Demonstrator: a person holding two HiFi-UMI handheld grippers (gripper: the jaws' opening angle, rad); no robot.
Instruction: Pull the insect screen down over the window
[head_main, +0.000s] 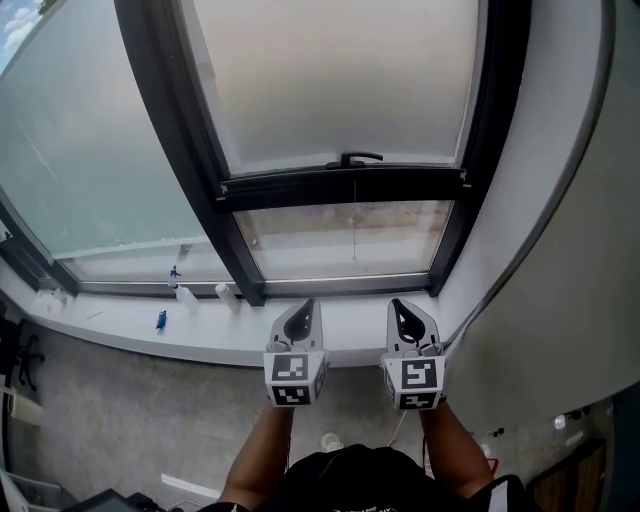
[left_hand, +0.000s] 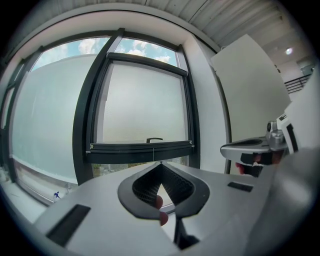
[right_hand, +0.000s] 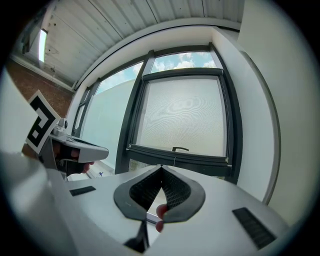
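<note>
The insect screen (head_main: 335, 75) hangs most of the way down the black-framed window. Its dark bottom bar (head_main: 345, 185) carries a small handle (head_main: 360, 158), and a strip of bare glass (head_main: 345, 240) shows below it. The same screen (left_hand: 145, 102) (right_hand: 182, 117) and bar (left_hand: 142, 148) (right_hand: 177, 158) fill both gripper views, some way ahead. My left gripper (head_main: 306, 308) and right gripper (head_main: 399, 307) are side by side in front of the sill, below the bar and apart from it. Both are shut with nothing between the tips.
A white sill (head_main: 200, 325) runs under the window with small bottles (head_main: 228, 294) and a blue item (head_main: 160, 319) at its left. A large frosted pane (head_main: 90, 150) lies left, and a white wall (head_main: 560, 200) closes in on the right. Grey floor (head_main: 130, 420) is below.
</note>
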